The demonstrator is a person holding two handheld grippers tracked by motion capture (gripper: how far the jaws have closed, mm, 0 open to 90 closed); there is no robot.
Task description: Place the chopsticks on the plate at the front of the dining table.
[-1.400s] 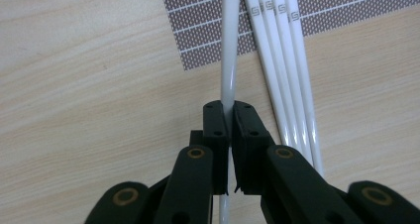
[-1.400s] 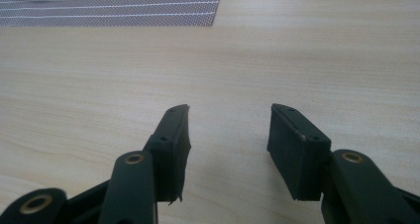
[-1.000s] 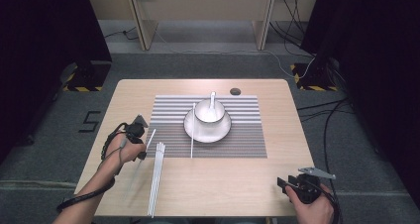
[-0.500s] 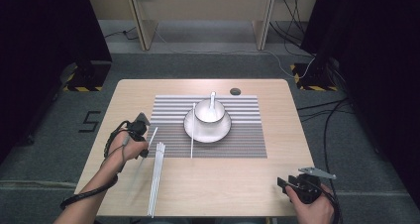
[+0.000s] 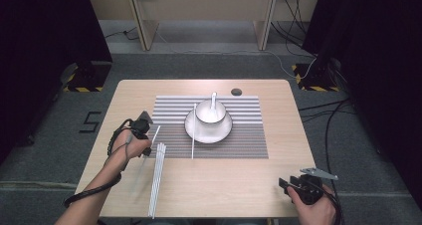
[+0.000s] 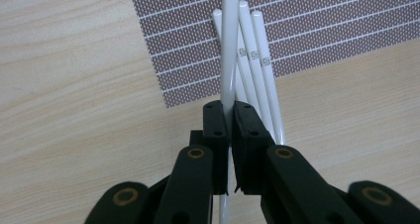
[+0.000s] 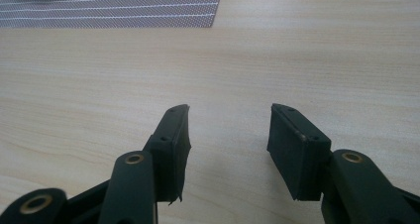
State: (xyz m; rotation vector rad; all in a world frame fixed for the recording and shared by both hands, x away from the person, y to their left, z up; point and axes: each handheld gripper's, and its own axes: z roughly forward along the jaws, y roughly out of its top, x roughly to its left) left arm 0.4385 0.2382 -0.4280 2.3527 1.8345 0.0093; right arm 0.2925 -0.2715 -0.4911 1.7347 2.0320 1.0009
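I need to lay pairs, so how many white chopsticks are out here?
5, as far as I can tell. One is held in the left gripper, three lie bundled under it at the placemat's edge, and one lies left of the plate.

Floor mark (image 5: 89, 122): a black "5" on the grey floor, at about 9 o'clock from the table (image 5: 278, 95).
Chopstick emblems (image 6: 253, 55): small square spiral-like marks, one each on three white chopsticks (image 6: 262, 65) lying by the striped mat (image 6: 322, 26), at 1 o'clock from the jaws; they are no readable letters.
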